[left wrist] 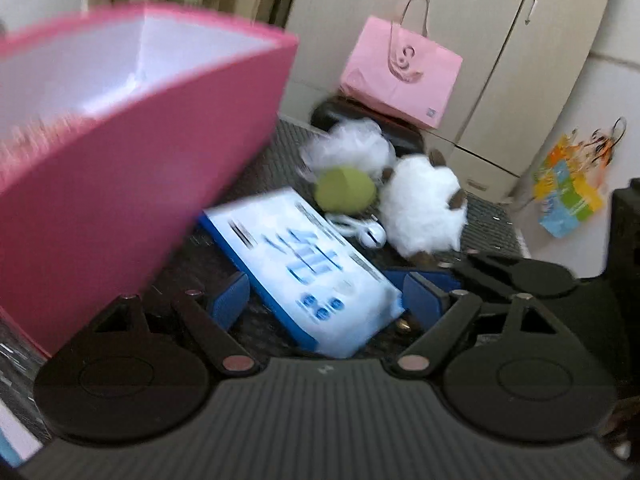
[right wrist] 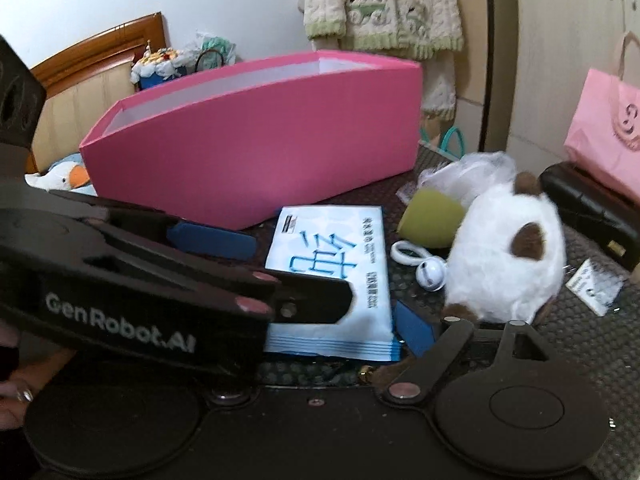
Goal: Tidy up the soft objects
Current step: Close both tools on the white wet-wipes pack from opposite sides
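Pink box (right wrist: pixel 256 136) is the biggest thing here. The right wrist view shows it whole, long and open at the top, standing on the dark bumpy mat (right wrist: pixel 600 344). The left wrist view shows only one blurry corner of it.

Only the right view shows the knitted cardigan (right wrist: pixel 380 4) hanging on the wall, the wooden headboard (right wrist: pixel 100 48) and a duck toy (right wrist: pixel 64 176) behind the box. Only the left view shows the tall cupboard doors (left wrist: pixel 480 40) and a bright paper bag (left wrist: pixel 568 188) on the floor. Both show the pink shopping bag (left wrist: pixel 400 72).

The soft things lie on the mat, right of the box. The blue and white tissue pack (left wrist: pixel 308 264) lies flat in front. Behind it sit the fluffy white plush toy (left wrist: pixel 424 208), the green ball (left wrist: pixel 346 190) and the white mesh puff (left wrist: pixel 352 144), all close together.

The left gripper (left wrist: pixel 326 298) tilts down over the near end of the pack. Its jaws stand wide apart, one blue pad on each side, holding nothing. The right gripper (right wrist: pixel 328 280) tilts down there too, just beside the left one, which crosses in front of it. Its jaws also gape wide around the pack, gripping nothing. A hand (right wrist: pixel 12 392) shows at the left edge.
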`<action>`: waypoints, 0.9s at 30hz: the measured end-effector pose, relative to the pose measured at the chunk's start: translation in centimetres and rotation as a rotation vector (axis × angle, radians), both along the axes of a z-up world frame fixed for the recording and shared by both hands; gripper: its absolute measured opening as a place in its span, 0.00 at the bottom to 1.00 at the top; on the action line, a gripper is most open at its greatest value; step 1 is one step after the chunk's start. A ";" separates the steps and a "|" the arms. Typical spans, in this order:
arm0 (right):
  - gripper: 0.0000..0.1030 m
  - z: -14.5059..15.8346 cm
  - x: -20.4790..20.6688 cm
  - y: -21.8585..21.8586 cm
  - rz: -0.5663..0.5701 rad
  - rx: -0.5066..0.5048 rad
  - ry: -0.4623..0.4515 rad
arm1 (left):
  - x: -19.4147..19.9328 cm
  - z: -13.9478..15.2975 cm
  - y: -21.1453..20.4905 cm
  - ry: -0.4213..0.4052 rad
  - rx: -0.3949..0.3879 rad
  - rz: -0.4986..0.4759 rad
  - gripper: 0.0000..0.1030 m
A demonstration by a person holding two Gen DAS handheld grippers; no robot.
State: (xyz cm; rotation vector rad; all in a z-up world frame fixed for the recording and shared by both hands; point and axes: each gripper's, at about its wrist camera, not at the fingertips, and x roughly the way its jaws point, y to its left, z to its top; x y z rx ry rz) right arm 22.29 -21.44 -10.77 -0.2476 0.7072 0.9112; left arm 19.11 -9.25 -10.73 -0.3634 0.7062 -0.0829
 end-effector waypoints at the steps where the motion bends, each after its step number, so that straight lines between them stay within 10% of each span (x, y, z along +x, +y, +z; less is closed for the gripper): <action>1: 0.87 -0.1 -0.1 0.2 0.002 -0.011 -0.013 | 0.0 -0.3 0.2 0.008 -0.035 -0.003 0.80; 14: 0.83 0.9 -4.3 -1.2 -0.092 -0.030 0.012 | -1.3 0.0 0.8 0.031 -0.074 -0.129 0.65; 27: 0.85 0.4 -3.0 -1.3 -0.123 -0.017 0.007 | -0.7 -0.4 0.3 -0.006 0.067 -0.154 0.55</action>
